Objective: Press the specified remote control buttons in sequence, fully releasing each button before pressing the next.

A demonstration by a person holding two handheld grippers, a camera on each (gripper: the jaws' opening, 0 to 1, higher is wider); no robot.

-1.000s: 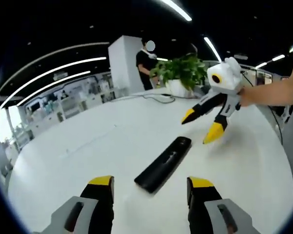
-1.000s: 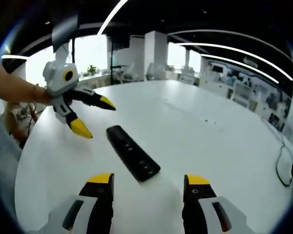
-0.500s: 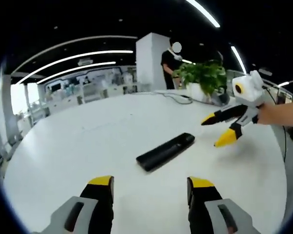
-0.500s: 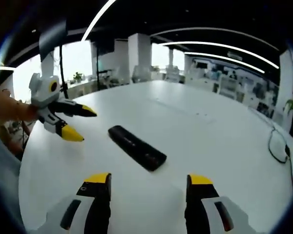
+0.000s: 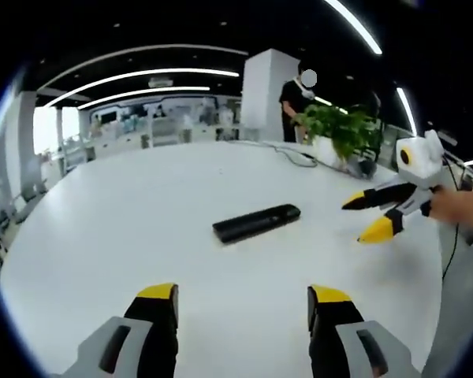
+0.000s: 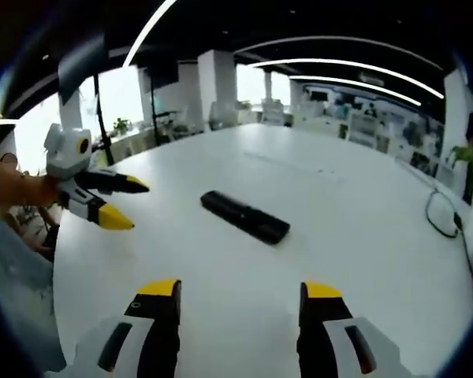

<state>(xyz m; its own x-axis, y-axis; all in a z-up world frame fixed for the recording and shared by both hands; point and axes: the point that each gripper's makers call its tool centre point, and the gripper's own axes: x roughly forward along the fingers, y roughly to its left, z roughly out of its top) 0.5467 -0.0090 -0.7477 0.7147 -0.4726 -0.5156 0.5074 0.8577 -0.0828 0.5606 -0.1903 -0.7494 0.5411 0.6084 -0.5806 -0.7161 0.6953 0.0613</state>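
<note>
The remote (image 5: 257, 223) is lying crosswise on the tabletop (image 5: 126, 205) between both spread-jawed grippers — left gripper (image 5: 243, 324), right gripper (image 6: 240, 321) — neither is sitting clearly nearer.

Large white round table (image 5: 126, 205), black remote control (image 5: 256, 223) flat mid-table, potted plant (image 5: 337, 134) and cable (image 5: 293, 157) at far edge

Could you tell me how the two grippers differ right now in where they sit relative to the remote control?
Seen from the right gripper view, the left gripper hangs to one side of the remote control; seen from the left gripper view, the right gripper hangs off its opposite side, nearer the potted plant. They share plenty: both are open, with yellow-tipped jaws spread, neither touches the remote, and both hover above the white table.
</note>
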